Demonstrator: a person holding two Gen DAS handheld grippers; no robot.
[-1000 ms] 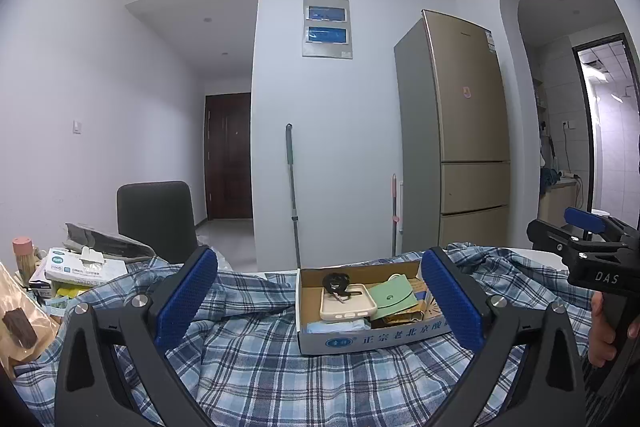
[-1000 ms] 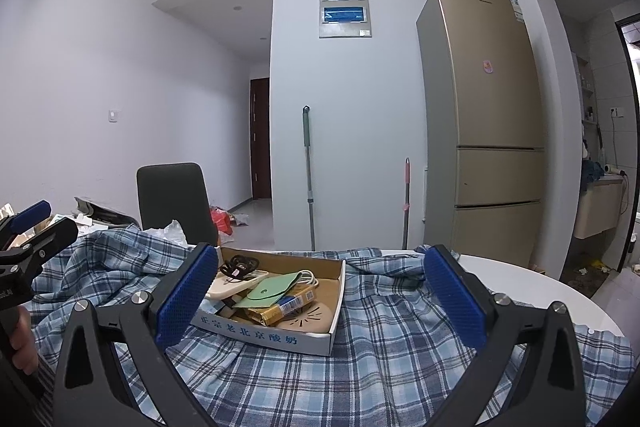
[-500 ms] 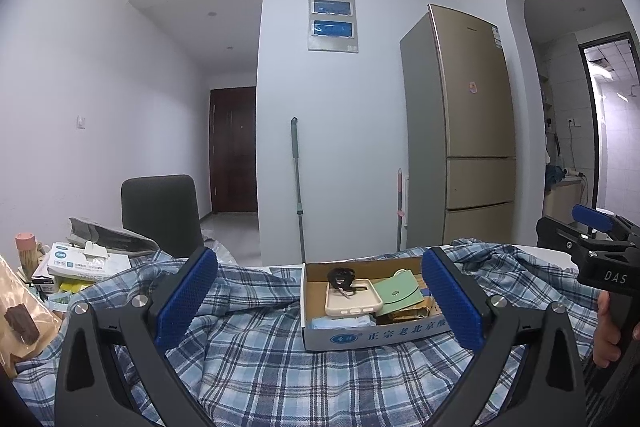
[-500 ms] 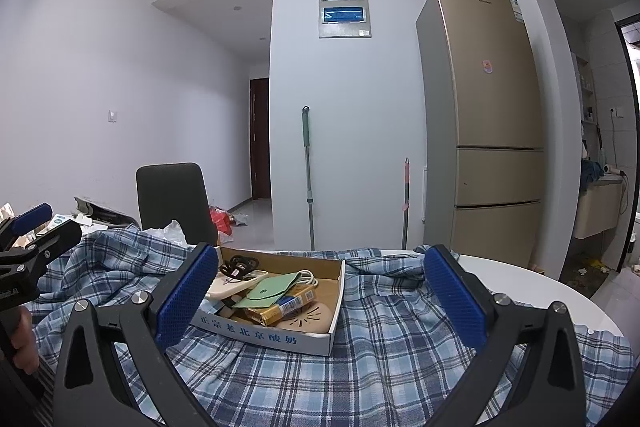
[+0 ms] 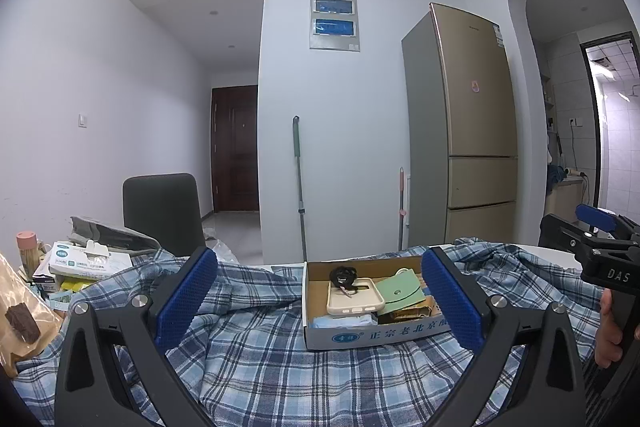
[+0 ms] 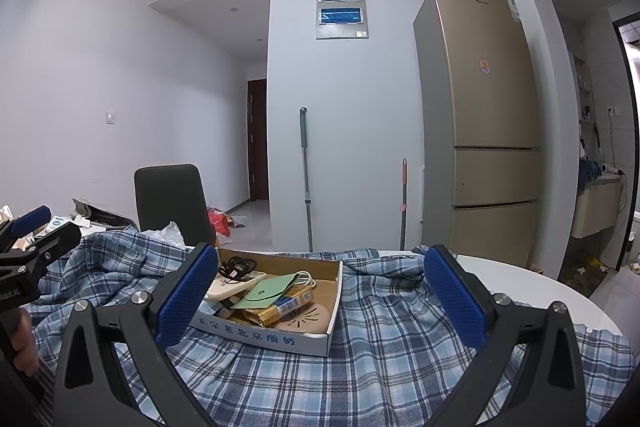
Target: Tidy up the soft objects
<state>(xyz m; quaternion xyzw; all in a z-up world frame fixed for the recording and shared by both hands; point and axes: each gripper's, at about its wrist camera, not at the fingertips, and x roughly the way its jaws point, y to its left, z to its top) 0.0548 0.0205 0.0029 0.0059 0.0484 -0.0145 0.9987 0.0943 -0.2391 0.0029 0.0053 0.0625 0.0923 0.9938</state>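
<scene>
Far left of the left wrist view: white tissue pack point(image 5: 90, 259) on a pile of clutter, details too small to read. Blue-and-white plaid fabric point(image 5: 256, 359) is spread crumpled over the white round table point(image 6: 520, 285). Left gripper point(image 5: 318, 301) has its blue-padded fingers spread wide, nothing between them, hanging over the fabric.

Shallow white cardboard box point(image 5: 360, 335) sits on the fabric, middle of both views. Inside: cream phone case point(image 5: 354, 299) with black looped cord point(image 5: 344, 273) on top, pale green round-flap pouch point(image 5: 400, 295), gold packet point(image 6: 278, 307), beige disc point(image 6: 306, 321). Light blue item at the box's near edge is unclear.

Right gripper point(image 6: 320, 301) likewise spread wide and empty over the fabric.

Versus 1 s ago: left view has tilted down a little, the box sits lower in frame; right view is unchanged.

Both gripper bodies cut off at the bottom.
</scene>
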